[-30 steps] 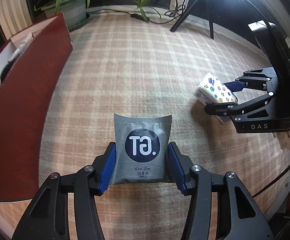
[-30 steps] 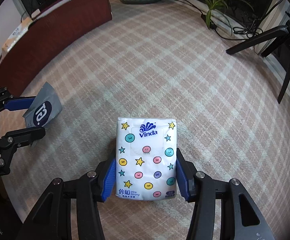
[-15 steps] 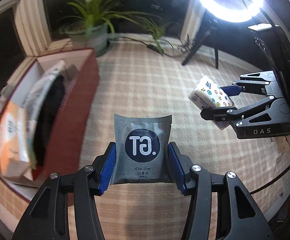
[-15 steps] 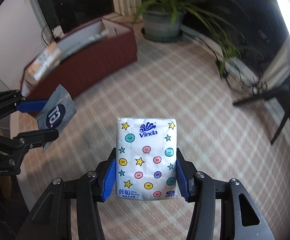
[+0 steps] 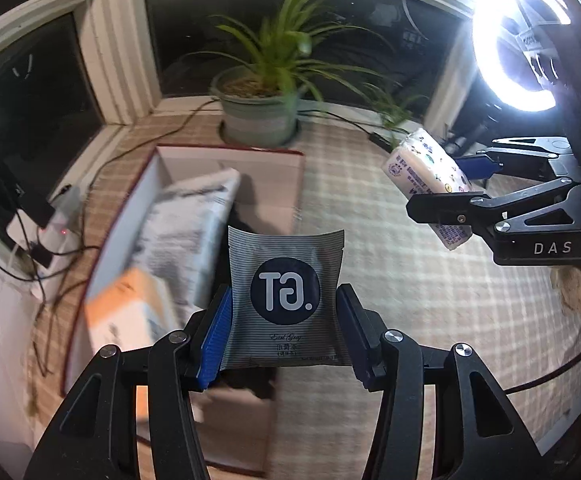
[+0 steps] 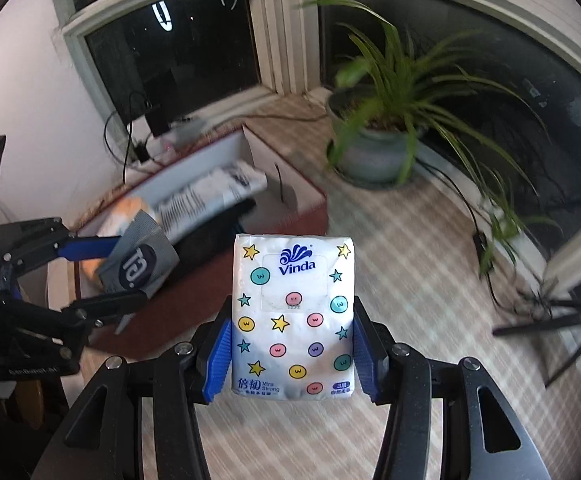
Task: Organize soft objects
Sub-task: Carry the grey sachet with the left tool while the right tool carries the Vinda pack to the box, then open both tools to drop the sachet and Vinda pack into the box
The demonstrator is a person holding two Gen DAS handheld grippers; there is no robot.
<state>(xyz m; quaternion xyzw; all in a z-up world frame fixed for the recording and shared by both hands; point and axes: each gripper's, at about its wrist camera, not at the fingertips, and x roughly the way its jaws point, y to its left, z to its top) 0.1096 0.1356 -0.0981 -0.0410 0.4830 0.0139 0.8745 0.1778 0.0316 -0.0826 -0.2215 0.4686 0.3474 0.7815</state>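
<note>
My left gripper (image 5: 284, 338) is shut on a grey striped tea pouch (image 5: 285, 298) with a dark round logo, held in the air over the near end of the red box (image 5: 226, 152). It also shows in the right wrist view (image 6: 140, 264). My right gripper (image 6: 292, 354) is shut on a white Vinda tissue pack (image 6: 292, 316) with stars and coloured dots, held in the air to the right of the box. That pack also shows in the left wrist view (image 5: 426, 184).
The open red box (image 6: 302, 210) holds a printed grey-white pack (image 5: 186, 224), an orange pack (image 5: 126, 312) and something black. A potted plant (image 5: 262, 112) stands behind it. Cables and a power strip (image 5: 50, 236) lie left. A ring light (image 5: 518, 40) stands right.
Both grippers have risen well above the checked cloth and moved toward the red box, each still holding its item. The left pouch is now over the box.
</note>
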